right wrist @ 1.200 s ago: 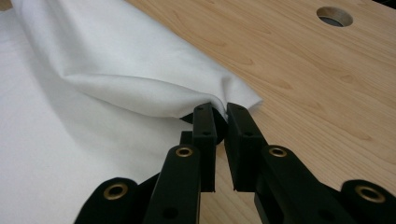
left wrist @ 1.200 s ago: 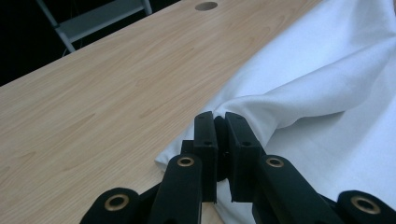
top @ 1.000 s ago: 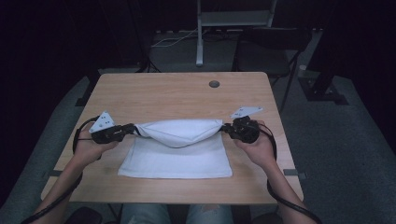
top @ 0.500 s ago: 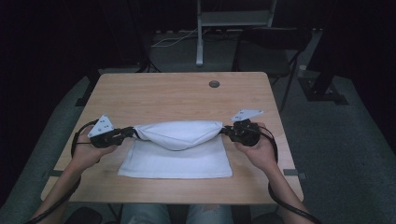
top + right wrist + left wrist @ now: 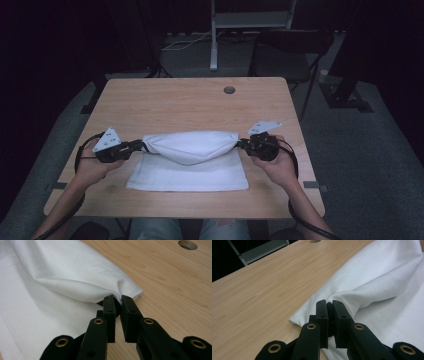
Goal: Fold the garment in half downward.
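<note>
**White cloth pinched at both ends, far edge lifted over the near half**

I have the white rectangular fabric cloth (image 5: pixel 190 167) on the near half of the light wooden surface (image 5: pixel 185 102), roughly centred between my two hands. Its near part lies flat on the wood, while the far part is raised into a soft, sagging fold that hangs between the two grippers and drapes over the flat layer below it.

At the fold's left end, my left gripper (image 5: pixel 141 146) has its black jaws together, clamped on a bunched corner of the cloth. In the left gripper view, the fabric (image 5: pixel 372 290) gathers into creases right at the left gripper's (image 5: pixel 329 302) tips and spreads away across the wood. At the fold's right end, my right gripper (image 5: pixel 239 143) does the same: jaws closed on the opposite corner. In the right gripper view, the cloth (image 5: pixel 65 272) puckers where it enters the right gripper's (image 5: pixel 117 298) tips, with the flat lower layer stretching off beneath.

My left hand (image 5: pixel 92 167) and right hand (image 5: pixel 277 165) hold the gripper bodies low over the surface, each just outside the cloth's side edges. Each gripper carries a grey three-cornered plate on top, and black cables trail back toward me.

Farther out, a small round cable hole (image 5: pixel 229 90) sits in the far part of the surface, well apart from the cloth. Beyond the far edge, a dark chair (image 5: pixel 290 45) stands on the grey floor.
</note>
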`<state>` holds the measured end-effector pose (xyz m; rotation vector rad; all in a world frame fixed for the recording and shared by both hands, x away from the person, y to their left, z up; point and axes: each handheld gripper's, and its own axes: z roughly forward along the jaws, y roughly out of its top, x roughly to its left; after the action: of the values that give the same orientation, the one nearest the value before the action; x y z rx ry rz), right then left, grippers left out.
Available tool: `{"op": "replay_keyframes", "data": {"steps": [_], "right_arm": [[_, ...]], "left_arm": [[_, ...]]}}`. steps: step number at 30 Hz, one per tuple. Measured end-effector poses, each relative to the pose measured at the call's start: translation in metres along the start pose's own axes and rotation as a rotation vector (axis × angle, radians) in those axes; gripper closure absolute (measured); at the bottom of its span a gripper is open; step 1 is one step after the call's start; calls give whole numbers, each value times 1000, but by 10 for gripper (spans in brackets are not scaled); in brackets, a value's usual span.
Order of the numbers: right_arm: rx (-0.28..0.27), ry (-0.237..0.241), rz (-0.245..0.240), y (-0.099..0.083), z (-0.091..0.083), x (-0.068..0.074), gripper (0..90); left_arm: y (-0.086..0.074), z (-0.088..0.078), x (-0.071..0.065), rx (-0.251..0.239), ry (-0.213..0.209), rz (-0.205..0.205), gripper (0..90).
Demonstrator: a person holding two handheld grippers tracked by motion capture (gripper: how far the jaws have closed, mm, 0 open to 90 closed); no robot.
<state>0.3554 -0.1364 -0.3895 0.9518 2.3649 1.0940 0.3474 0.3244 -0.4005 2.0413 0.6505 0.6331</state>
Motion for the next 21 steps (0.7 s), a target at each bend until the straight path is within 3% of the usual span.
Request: {"op": "replay_keyframes", "data": {"steps": [21], "right_arm": [[-8,7,-9,-4,-8,9,831]], "left_arm": [[-1,-8,-7,-8,-11,3,844]]}}
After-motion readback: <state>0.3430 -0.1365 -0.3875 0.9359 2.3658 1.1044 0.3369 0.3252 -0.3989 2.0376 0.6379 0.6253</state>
